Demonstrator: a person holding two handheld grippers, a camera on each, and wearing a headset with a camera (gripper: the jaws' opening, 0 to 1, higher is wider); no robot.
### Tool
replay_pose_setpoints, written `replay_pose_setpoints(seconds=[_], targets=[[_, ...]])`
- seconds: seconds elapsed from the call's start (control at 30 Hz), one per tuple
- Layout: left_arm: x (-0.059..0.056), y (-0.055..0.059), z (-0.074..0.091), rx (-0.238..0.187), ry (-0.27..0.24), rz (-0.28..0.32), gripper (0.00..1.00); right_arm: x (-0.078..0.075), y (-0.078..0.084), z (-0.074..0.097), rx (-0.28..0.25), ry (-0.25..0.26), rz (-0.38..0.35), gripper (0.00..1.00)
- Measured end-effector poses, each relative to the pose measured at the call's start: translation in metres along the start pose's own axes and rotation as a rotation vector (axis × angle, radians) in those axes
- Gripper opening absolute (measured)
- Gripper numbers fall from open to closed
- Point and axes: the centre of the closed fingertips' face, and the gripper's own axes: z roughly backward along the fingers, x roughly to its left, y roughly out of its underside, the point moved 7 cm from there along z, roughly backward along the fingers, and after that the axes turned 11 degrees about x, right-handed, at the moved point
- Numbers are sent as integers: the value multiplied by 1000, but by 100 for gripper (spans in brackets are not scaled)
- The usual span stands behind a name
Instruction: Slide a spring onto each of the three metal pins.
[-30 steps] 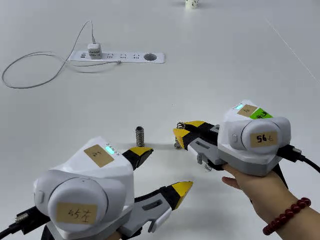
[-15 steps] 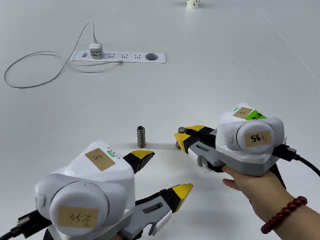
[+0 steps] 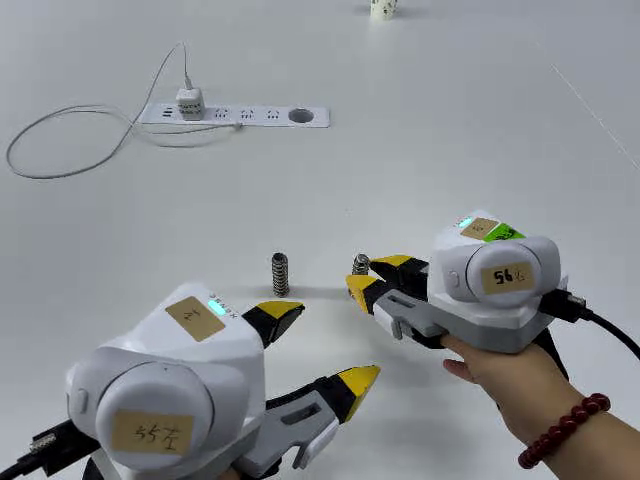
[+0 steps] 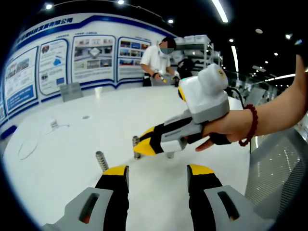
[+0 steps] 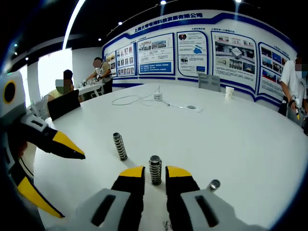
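Observation:
A spring (image 3: 280, 272) stands upright on the white table (image 3: 450, 150); it is also the left one of two springs (image 5: 119, 146) in the right gripper view. My right gripper (image 3: 372, 275) is shut on a second spring (image 3: 360, 265), which stands upright between its yellow tips (image 5: 155, 169). A bare metal pin (image 5: 213, 184) stands just right of those jaws. My left gripper (image 3: 322, 345) is open near the table's front edge, holding nothing. In the left gripper view its jaws (image 4: 158, 172) point at the right gripper (image 4: 192, 115) and the standing spring (image 4: 101, 161).
A white power strip (image 3: 235, 114) with a plugged charger and looped cable lies at the back left. A small cup (image 3: 384, 8) stands at the far edge. People stand at other tables in the background (image 4: 159, 62).
My right gripper has edged slightly left and down, and the spring in its tips now stands lower and more upright. The left gripper has barely moved.

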Motion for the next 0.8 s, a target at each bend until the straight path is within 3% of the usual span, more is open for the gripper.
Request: replay_pose_setpoints(seconds=[0.33, 0.8], targets=[[-1, -3, 0, -8, -9, 10, 49, -1, -5, 24, -4, -15, -36, 26], [-5, -10, -11, 6, -2, -11, 49, -22, 2, 58, 15, 13, -60, 32]])
